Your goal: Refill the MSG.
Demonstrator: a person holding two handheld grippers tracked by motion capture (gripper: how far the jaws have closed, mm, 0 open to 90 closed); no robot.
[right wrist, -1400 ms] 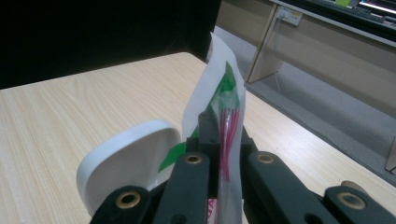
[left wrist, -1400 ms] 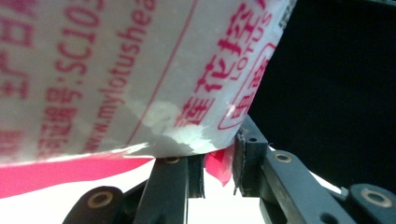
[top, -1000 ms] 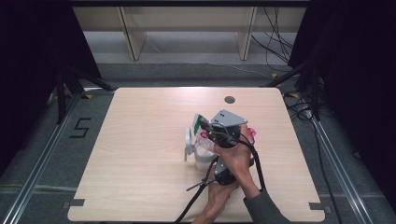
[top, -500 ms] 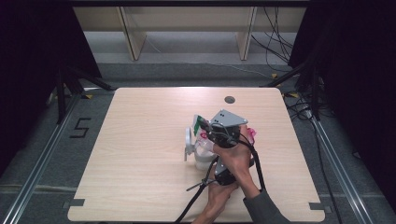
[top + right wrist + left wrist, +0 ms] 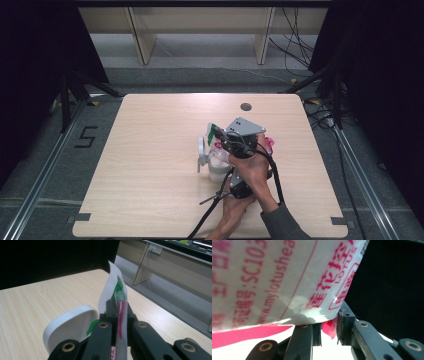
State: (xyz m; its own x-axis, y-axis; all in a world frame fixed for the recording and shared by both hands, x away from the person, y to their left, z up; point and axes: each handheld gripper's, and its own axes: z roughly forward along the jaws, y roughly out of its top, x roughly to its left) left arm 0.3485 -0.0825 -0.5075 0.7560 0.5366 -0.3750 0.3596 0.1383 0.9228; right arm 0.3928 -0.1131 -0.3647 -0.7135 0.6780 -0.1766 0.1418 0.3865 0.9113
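Pinched flat between the two black jaws of the right gripper point(image 5: 119, 315), a thin plastic bag point(image 5: 117, 293) with green and red print is held upright in the right gripper view, its top edge rising well above the jaw tips and its lower part running down between the jaws. The jaws are closed hard on it, with only the film between the pads. Just left of those jaws and a little below the tips, a white rounded lid point(image 5: 68, 328) is seen standing on edge over the wooden table point(image 5: 37, 302).

In the left gripper view, the same bag point(image 5: 287, 277) is seen from very close, white with red lettering, spread above and ahead of the left gripper point(image 5: 329, 327). A red corner of the film is caught in the narrow gap between the jaws, which are drawn close together on it; the rest of the bag hangs over the left jaw and beyond.

From the high view, both grippers are shown close together near the middle of the table point(image 5: 150, 150), the right gripper point(image 5: 222, 136) ahead with its grey plate on top, the left gripper point(image 5: 240, 187) nearer the person, each grasped by a hand point(image 5: 250, 167). The bag point(image 5: 214, 131) and the lid point(image 5: 201, 150) are found just left of the jaws.
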